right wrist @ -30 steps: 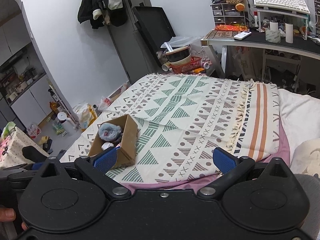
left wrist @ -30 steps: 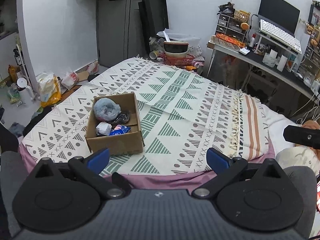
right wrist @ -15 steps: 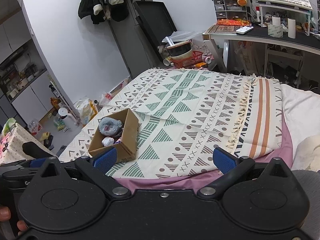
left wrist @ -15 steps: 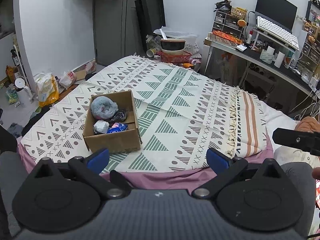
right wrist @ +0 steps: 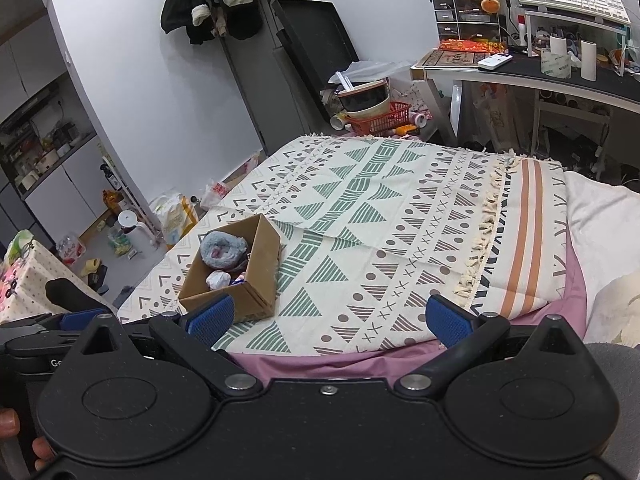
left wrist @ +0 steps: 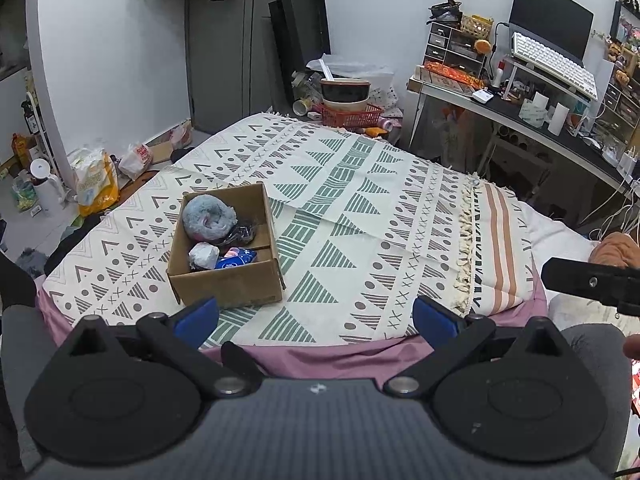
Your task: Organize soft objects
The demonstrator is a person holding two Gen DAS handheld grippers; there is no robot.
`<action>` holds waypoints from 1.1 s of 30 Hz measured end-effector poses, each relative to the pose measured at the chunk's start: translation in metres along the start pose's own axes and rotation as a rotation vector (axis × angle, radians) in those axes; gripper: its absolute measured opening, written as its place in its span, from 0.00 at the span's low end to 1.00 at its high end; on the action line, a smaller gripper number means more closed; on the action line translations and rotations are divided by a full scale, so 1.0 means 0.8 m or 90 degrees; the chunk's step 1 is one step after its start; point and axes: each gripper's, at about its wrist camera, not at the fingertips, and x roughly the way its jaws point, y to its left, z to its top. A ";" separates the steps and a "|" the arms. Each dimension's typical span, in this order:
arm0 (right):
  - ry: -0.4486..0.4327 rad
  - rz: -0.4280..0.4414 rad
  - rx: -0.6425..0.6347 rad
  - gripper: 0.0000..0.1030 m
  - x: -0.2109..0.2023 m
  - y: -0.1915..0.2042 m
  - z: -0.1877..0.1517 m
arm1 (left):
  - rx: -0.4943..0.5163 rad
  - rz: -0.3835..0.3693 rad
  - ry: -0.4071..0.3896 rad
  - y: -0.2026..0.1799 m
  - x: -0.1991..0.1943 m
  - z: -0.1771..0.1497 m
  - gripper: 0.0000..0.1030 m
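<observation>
Soft objects sit inside the cardboard box [left wrist: 230, 256], which rests on the patterned blanket [left wrist: 360, 208] near the bed's front-left corner: a fluffy blue-grey item [left wrist: 209, 221] at the far end, a white crumpled item [left wrist: 203, 255] and a blue packet [left wrist: 237, 258] nearer, with something dark and glossy [left wrist: 242, 234] between (its material cannot be told). No loose soft item is visible on the blanket, so the sorting appears largely done.

Left gripper [left wrist: 316, 316]: jaws wide apart, nothing between them, held back from the bed edge, clear of the box. Right gripper [right wrist: 328, 318]: likewise spread wide and empty, well short of the box in its own view.

Risks noted:
- Box stands on a soft, yielding surface close to the bed edge; a push from a lowered finger could likely tip it or slide it toward the floor
- Fluffy item rises about level with the rim; a careless reach into the box could drag it out
- Blanket fringe [left wrist: 466, 248] could snag a finger sweeping low across the bed
- Both grippers side by side; a crossing reach risks collision
</observation>
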 end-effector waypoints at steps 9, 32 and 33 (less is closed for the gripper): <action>-0.002 -0.001 0.001 1.00 -0.002 0.000 0.001 | 0.002 0.001 -0.002 -0.002 -0.001 0.001 0.99; -0.006 -0.020 0.001 1.00 -0.004 0.001 0.003 | 0.004 -0.029 -0.004 0.000 0.000 0.002 0.99; -0.004 -0.021 0.002 1.00 -0.003 0.001 0.003 | 0.001 -0.031 -0.002 0.001 0.001 0.001 0.99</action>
